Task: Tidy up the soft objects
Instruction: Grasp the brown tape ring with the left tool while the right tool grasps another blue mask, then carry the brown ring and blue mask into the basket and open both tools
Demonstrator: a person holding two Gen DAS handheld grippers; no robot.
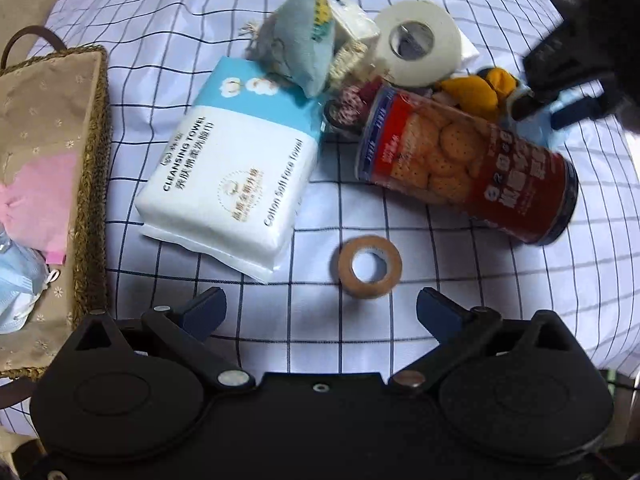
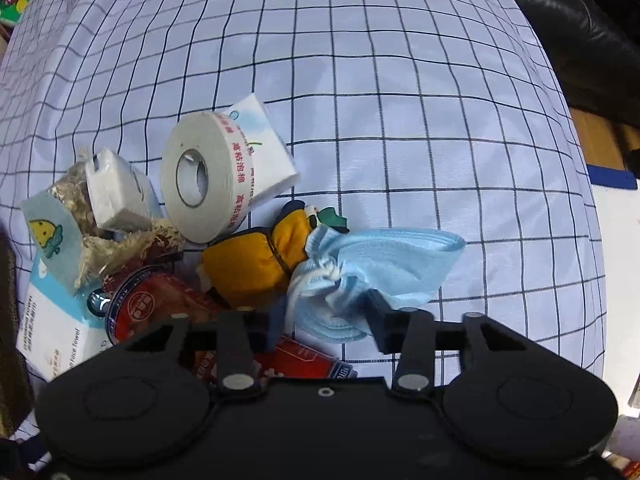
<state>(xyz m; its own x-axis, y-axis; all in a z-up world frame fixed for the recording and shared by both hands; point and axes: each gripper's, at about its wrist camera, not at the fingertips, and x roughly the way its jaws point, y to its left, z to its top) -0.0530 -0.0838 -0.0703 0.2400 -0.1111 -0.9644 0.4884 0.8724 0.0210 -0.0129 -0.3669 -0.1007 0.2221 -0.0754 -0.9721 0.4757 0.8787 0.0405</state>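
Note:
My left gripper (image 1: 320, 312) is open and empty, hovering just before a small tan tape roll (image 1: 370, 266). A cleansing towel pack (image 1: 232, 168) lies left of it. A woven basket (image 1: 94, 184) at the left holds a pink cloth (image 1: 40, 200) and blue masks (image 1: 16, 284). My right gripper (image 2: 326, 320) is shut on a crumpled blue face mask (image 2: 372, 268), beside a yellow plush toy (image 2: 256, 264). A blue-grey stuffed pouch (image 1: 300, 56) leans on the pile.
A red biscuit can (image 1: 472, 164) lies on its side on the checked cloth (image 2: 360, 80). A large white foam tape roll (image 2: 204, 180), a white tissue pack (image 2: 264, 140) and a small white box (image 2: 116, 192) sit in the pile. A dark sofa (image 2: 580, 40) stands at the far right.

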